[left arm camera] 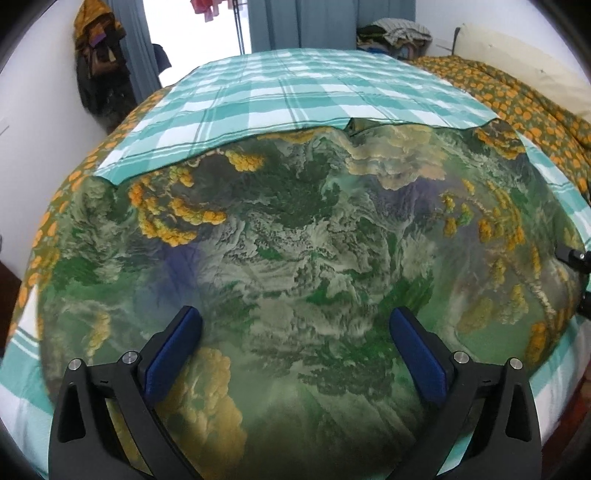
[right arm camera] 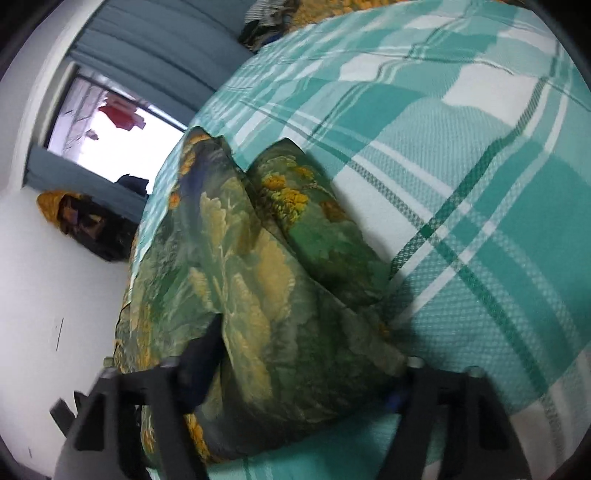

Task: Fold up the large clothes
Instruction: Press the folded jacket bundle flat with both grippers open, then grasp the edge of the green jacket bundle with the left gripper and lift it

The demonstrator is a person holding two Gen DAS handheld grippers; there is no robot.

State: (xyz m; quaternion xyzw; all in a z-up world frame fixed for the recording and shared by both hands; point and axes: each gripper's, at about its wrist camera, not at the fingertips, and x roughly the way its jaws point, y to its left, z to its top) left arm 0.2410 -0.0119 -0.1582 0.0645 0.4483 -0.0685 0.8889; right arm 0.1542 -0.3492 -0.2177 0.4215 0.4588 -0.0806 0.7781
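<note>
Blue-padded fingers of the left gripper stand spread wide with nothing between them, hovering above the green printed cloth, which lies spread flat over the near half of the bed. Its far edge runs left to right, slightly rumpled at the middle, so its long axis lies across the bed. At the cloth's right end the right gripper has a bunched fold between its jaws; the view is blurred and the right finger is hidden by cloth, so I cannot tell whether the pads press on it. Beyond the cloth the teal checked sheet is bare up to the far edge. An orange-dotted bedspread shows at both sides. White walls, blue curtains and a bright window close the far end.
</note>
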